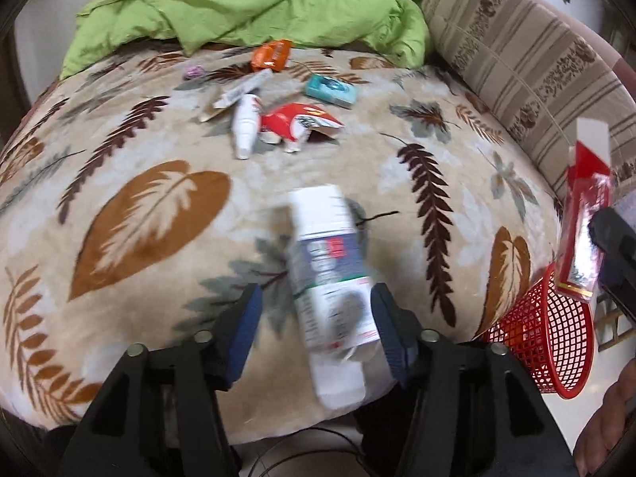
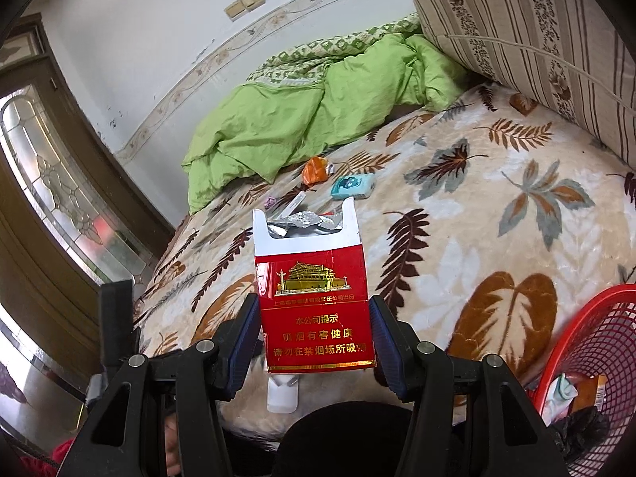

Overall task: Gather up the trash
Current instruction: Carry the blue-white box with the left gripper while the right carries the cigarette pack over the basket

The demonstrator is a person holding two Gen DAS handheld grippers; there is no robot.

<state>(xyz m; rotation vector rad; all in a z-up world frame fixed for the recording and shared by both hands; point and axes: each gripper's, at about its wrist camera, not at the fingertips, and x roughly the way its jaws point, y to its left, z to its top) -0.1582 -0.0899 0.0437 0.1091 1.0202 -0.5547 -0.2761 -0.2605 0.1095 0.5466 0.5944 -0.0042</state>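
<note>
We saw a bed covered by a leaf-print blanket point(image 1: 159, 183), with a bunched green quilt point(image 1: 246, 4) at its far end and a striped cushion point(image 1: 516, 59) along one side.

The left gripper point(image 1: 316, 318) stood with its blue pads apart. A white box point(image 1: 330, 278) with blue and red print lay between them, touching the pad on the right of the view and clear of the other one (the box was motion-blurred, so we could not tell whether it was resting on the blanket or in the air).

The right gripper point(image 2: 314, 326) was clamped on an opened red cigarette pack point(image 2: 314, 310), held upright with crumpled foil showing at its open top. In the left wrist view the same pack appeared just above the rim of the red mesh basket point(image 1: 548, 342), which stood beside the bed's edge. In the right wrist view the basket already held some wrappers and something dark.

Further up the blanket lay more trash, close together: a white tube point(image 1: 246, 125), a crumpled red carton point(image 1: 298, 123), a teal packet point(image 1: 330, 90), an orange wrapper point(image 1: 272, 55), a flat paper strip point(image 1: 238, 93) and a small purple scrap point(image 1: 194, 72).
</note>
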